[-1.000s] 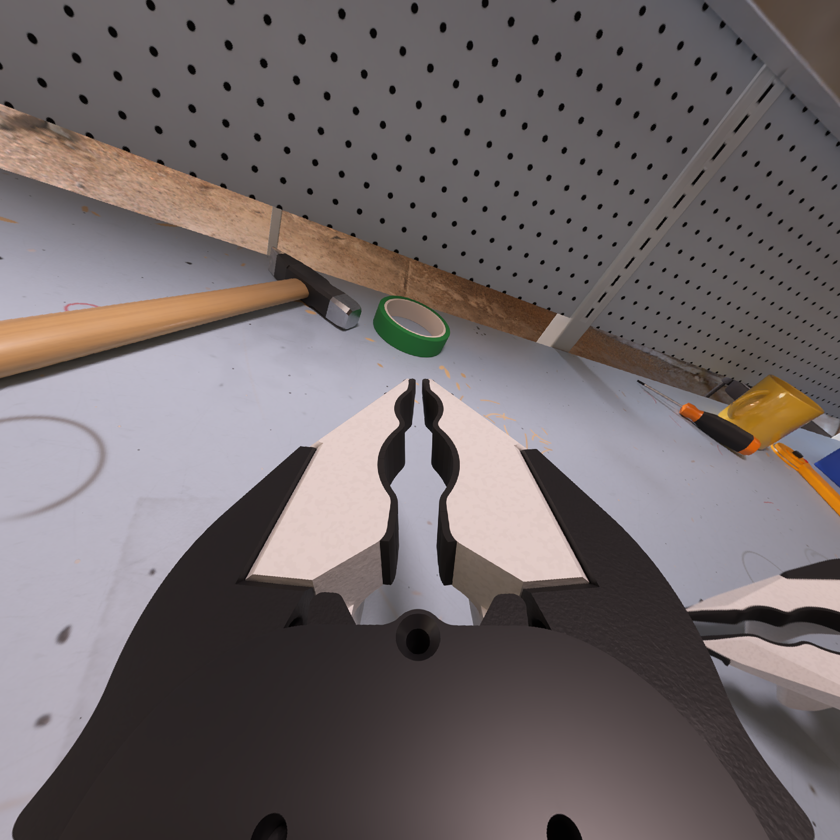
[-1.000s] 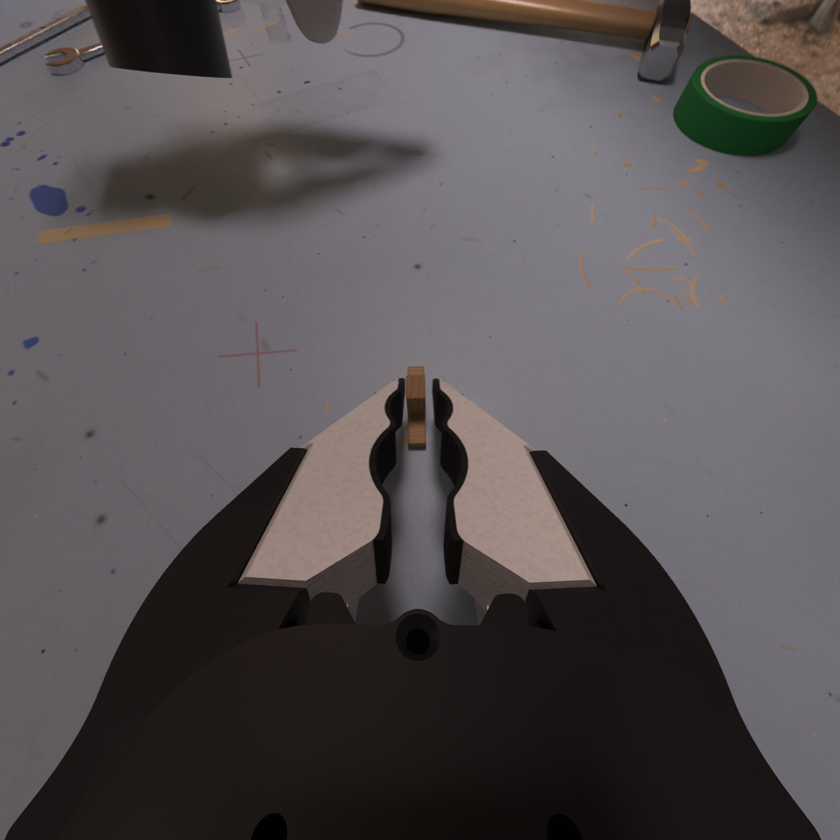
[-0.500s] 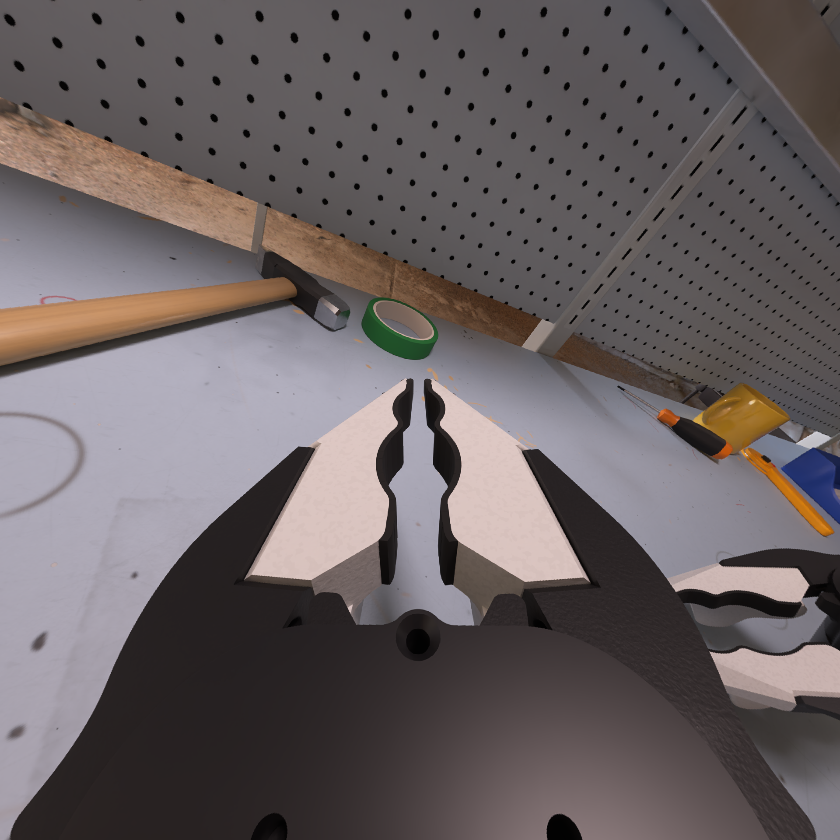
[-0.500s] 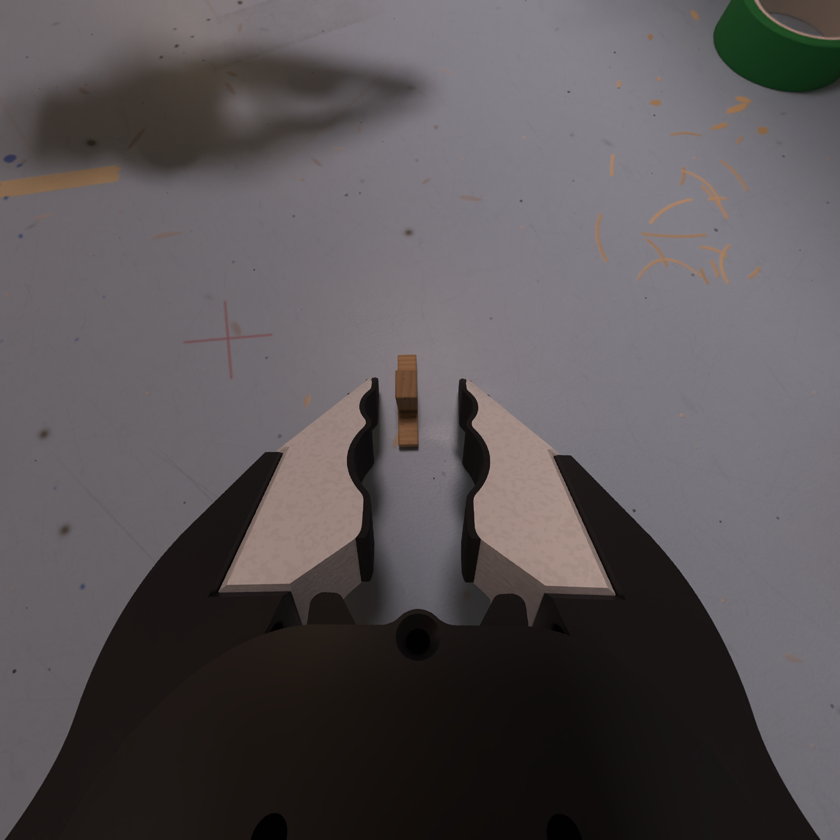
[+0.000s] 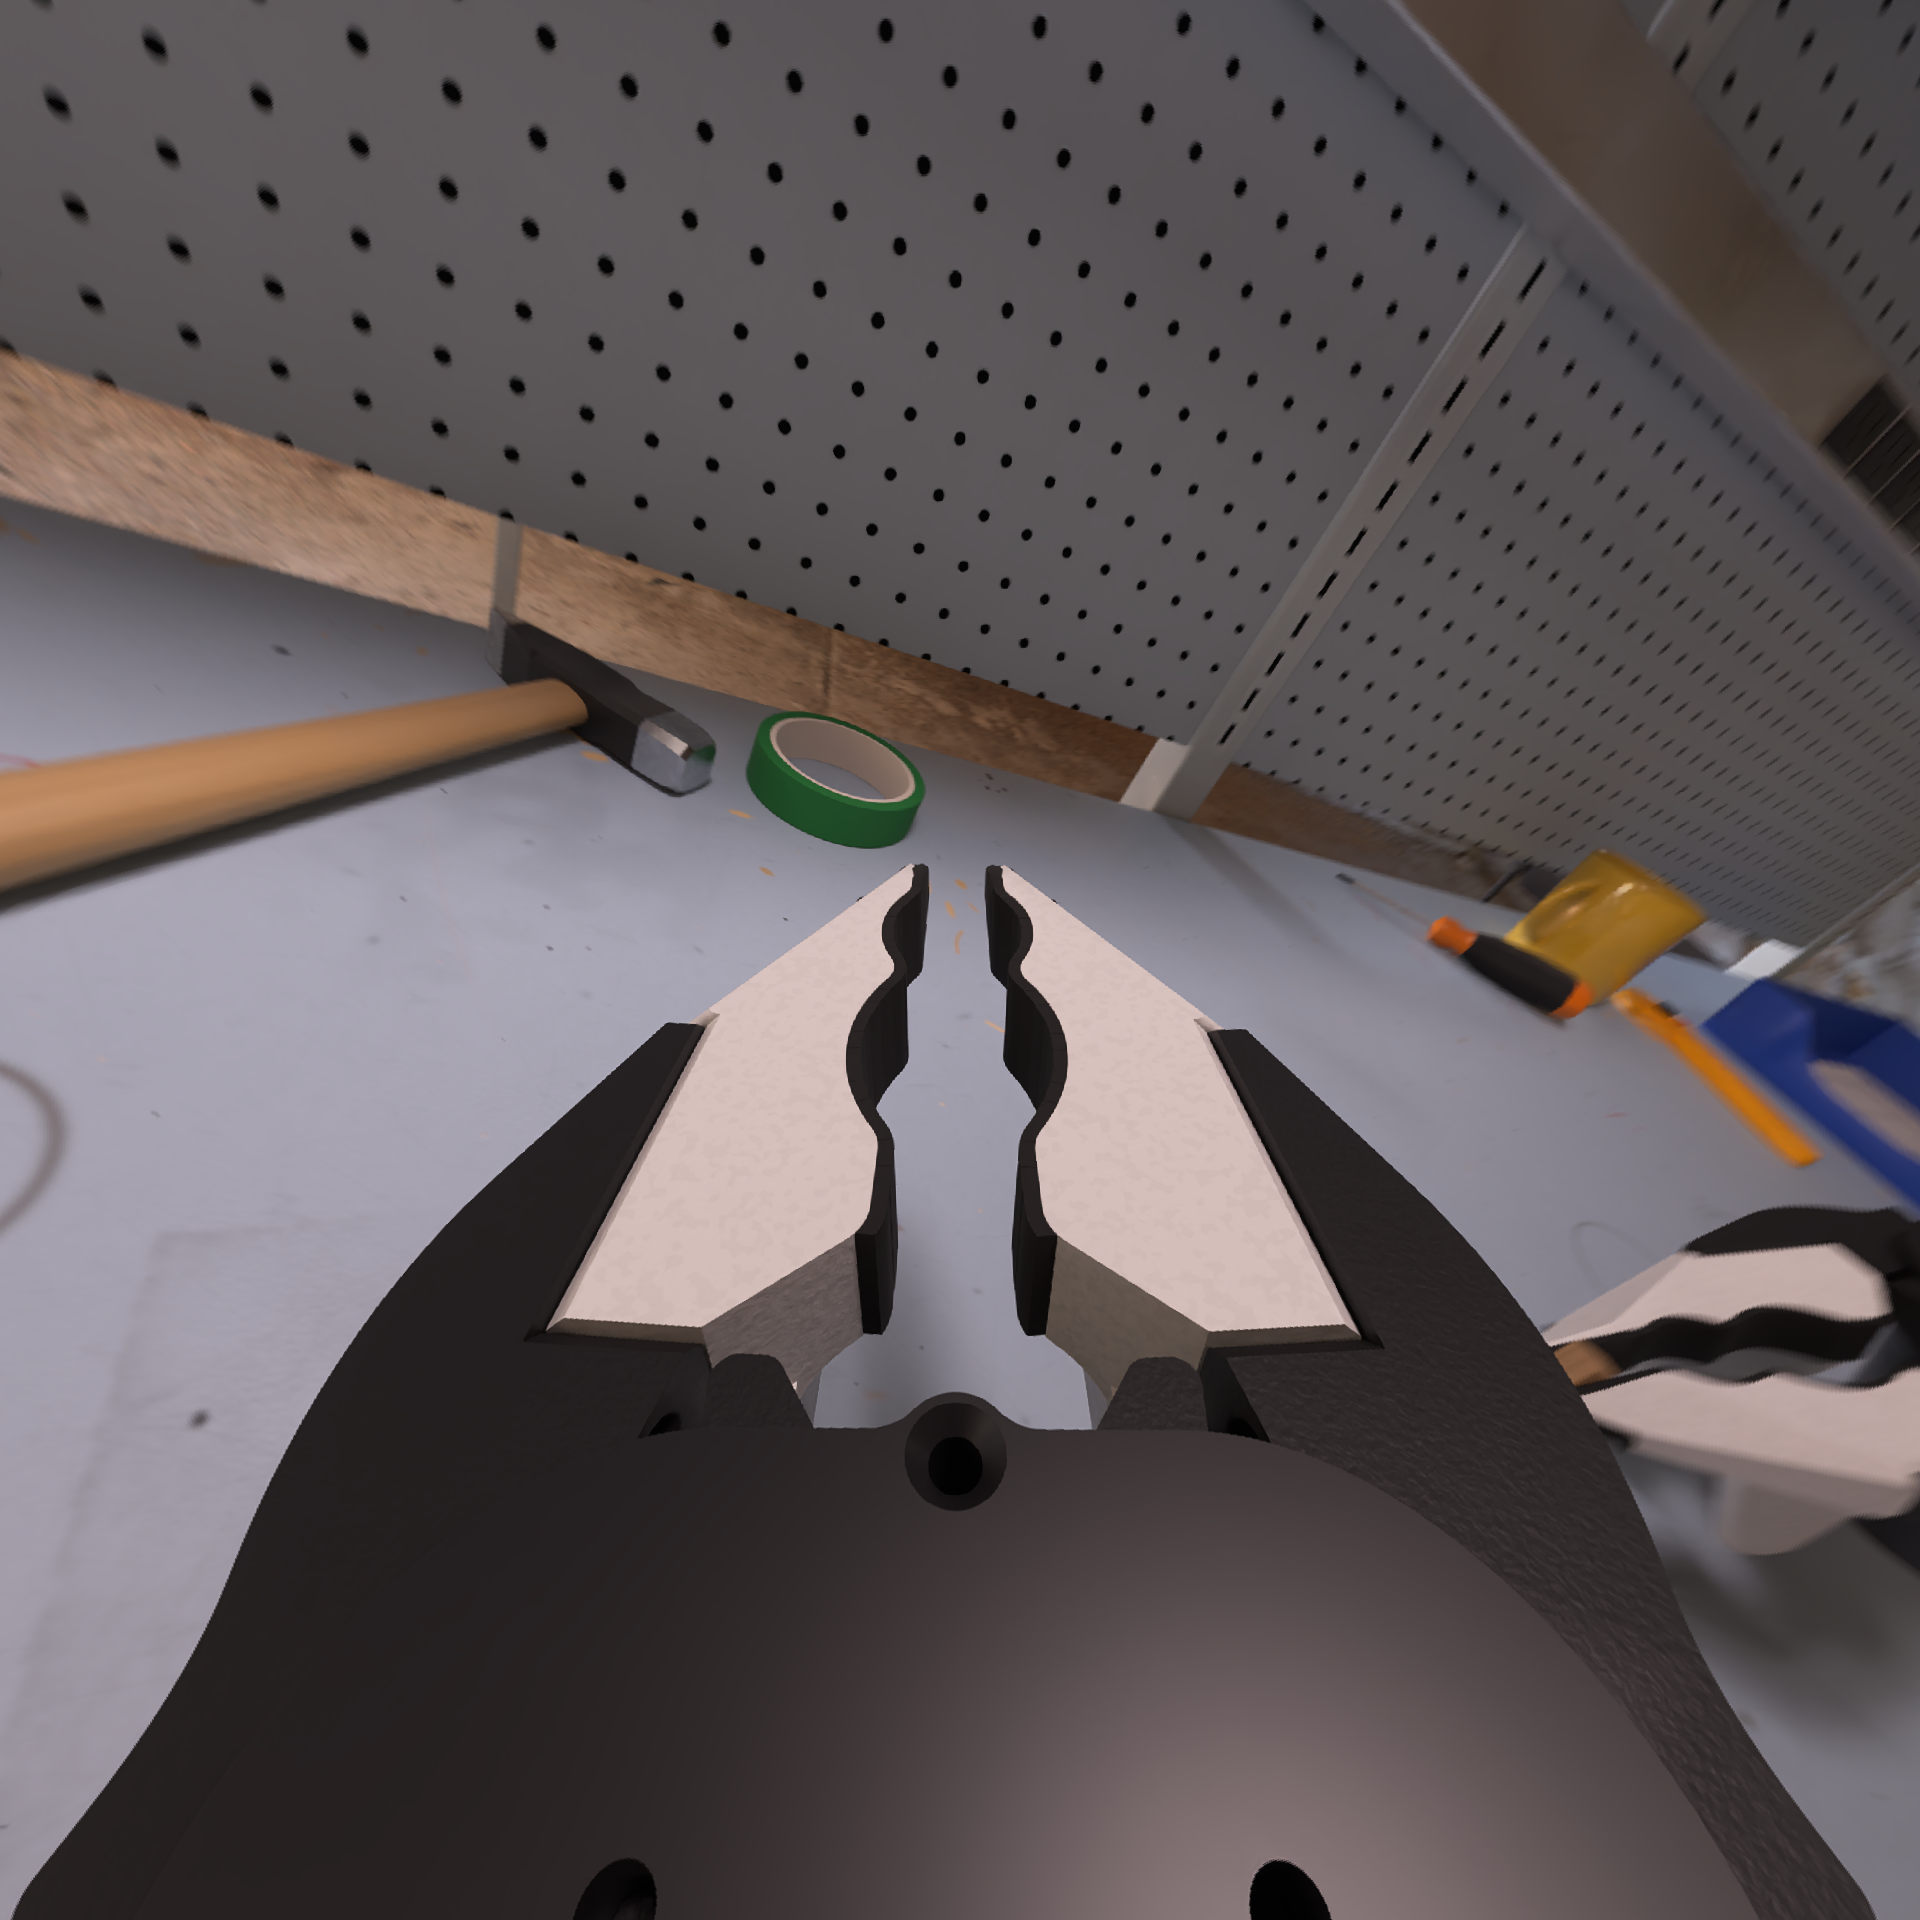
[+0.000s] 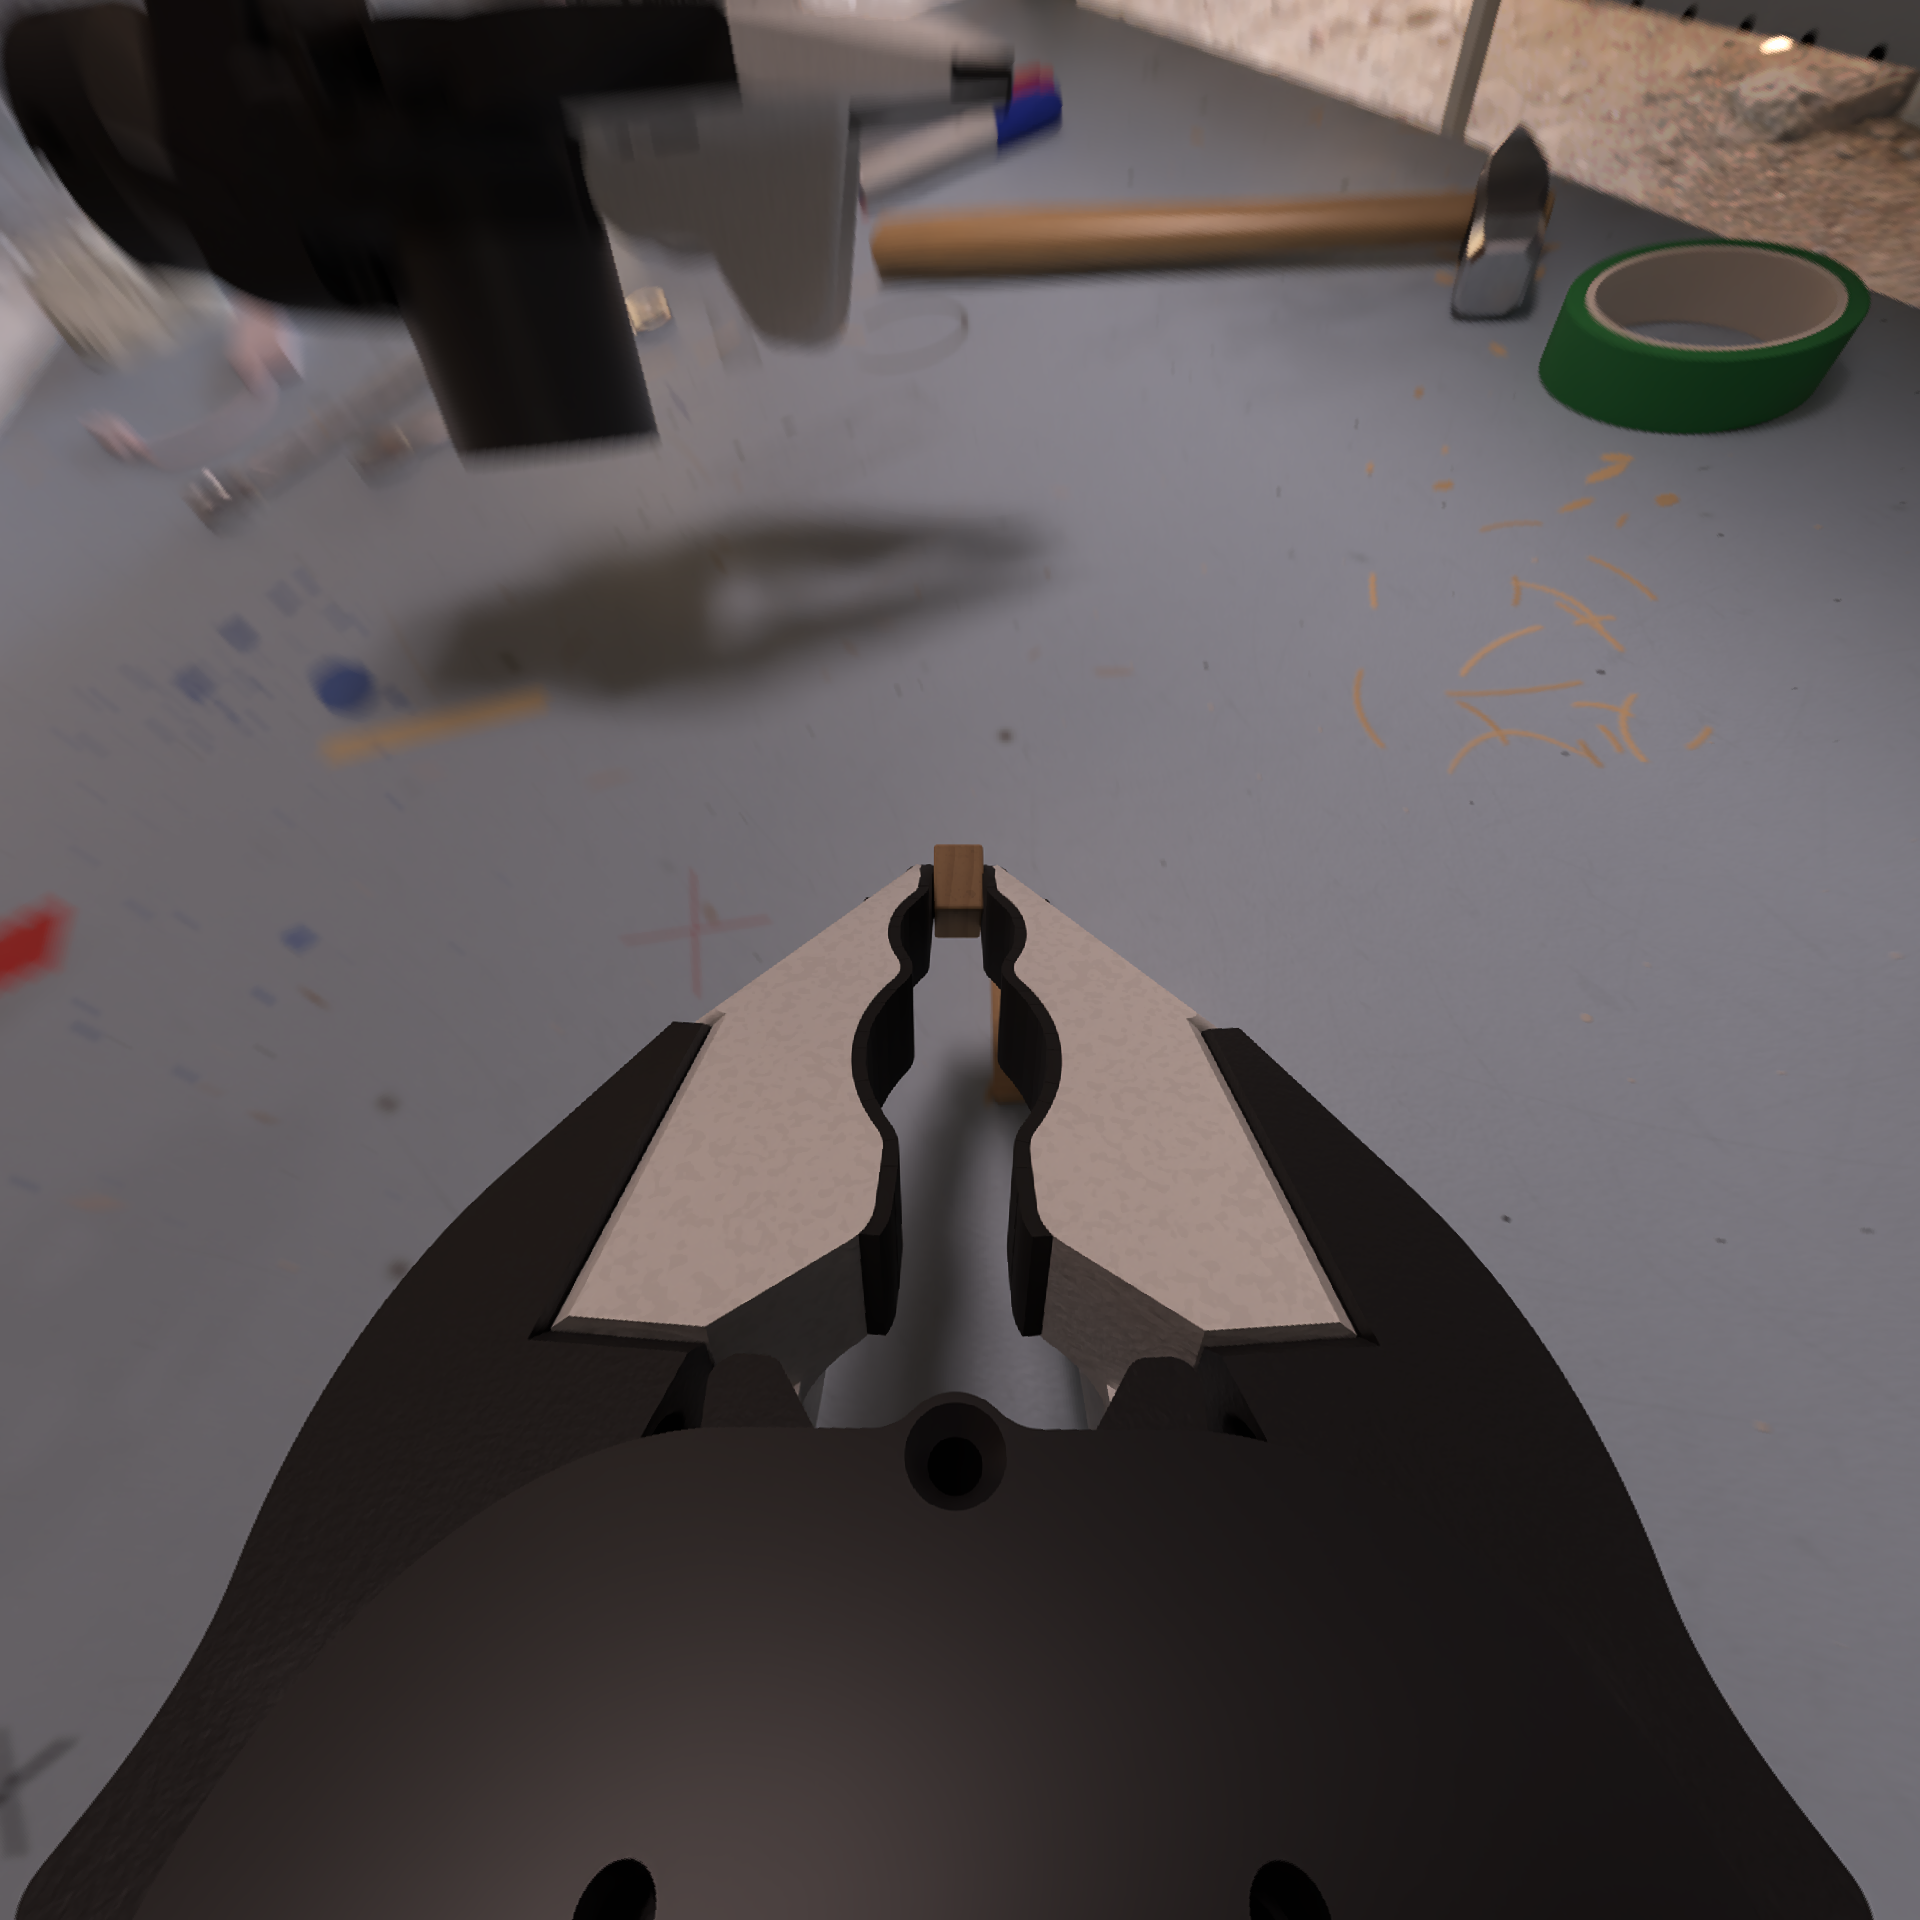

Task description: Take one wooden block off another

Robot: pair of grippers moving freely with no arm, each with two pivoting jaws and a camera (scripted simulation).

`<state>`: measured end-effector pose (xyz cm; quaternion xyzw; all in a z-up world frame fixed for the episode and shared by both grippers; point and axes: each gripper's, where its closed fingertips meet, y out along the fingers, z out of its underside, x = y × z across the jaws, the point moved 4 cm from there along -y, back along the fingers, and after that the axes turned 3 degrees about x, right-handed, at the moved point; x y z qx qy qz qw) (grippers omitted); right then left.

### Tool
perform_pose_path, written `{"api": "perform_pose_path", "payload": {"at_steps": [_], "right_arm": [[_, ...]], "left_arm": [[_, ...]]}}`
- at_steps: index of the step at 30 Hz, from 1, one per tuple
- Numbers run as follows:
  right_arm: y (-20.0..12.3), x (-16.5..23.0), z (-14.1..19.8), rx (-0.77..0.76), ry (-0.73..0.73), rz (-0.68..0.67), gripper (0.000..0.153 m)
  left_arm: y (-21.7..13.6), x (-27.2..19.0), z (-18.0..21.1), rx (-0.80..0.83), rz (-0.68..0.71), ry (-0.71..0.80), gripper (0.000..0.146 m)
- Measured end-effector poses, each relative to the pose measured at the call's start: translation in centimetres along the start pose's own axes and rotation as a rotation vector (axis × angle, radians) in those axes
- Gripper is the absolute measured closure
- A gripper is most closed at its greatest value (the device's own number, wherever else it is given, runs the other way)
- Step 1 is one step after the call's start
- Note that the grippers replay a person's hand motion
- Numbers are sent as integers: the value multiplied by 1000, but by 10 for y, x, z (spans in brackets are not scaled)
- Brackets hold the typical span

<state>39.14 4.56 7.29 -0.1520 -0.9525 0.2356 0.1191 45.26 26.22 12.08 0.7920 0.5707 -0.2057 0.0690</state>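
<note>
Closed since before: right gripper [image 6: 957, 883], now pinching small brown wooden block [image 6: 957, 878], lifted off lower block [image 6: 995, 1044]. Next: carry aside, set on grey counter [image 6: 1299, 1039].

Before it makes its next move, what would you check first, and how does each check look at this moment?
1. Upper wooden block gripped by the right gripper: ok, a fingertip presses each side.
2. Upper block separated from the lower wooden block: ok, bare bench shows between them.
3. Lower block resting undisturbed: cannot tell, it is mostly hidden behind a finger.
4. Left gripper free: ok, jaws slightly apart with nothing between them.
5. Room on the bench ahead for setting down: ok, the green tape roll and hammer lie well beyond.
</note>
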Motion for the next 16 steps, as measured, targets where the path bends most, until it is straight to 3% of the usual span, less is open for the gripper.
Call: {"api": "perform_pose_path", "payload": {"at_steps": [3, 5, 7, 10, 11, 13, 16], "right_arm": [[-16, -4, -18, -144, 133, -66, 145], [-29, -9, -29, -229, 175, -73, 145], [-40, -14, -40, -282, 189, -44, 144], [-51, -12, -54, -306, 171, -24, 145], [-53, -8, -59, -319, 161, -35, 145], [-57, 0, -68, -349, 141, -70, 145], [-59, 11, -77, -394, 130, -130, 145]], "left_arm": [[3, -10, 0, 0, -26, 118, 136], [6, -24, 2, -4, 49, 139, 138], [6, -49, 3, -11, 262, 81, 142], [-7, -94, 2, -9, 811, -146, 142], [-10, -103, 1, 6, 926, -207, 139], [-10, -118, 5, 41, 1012, -223, 130], [-7, -134, 17, 119, 1005, -122, 115]]}}
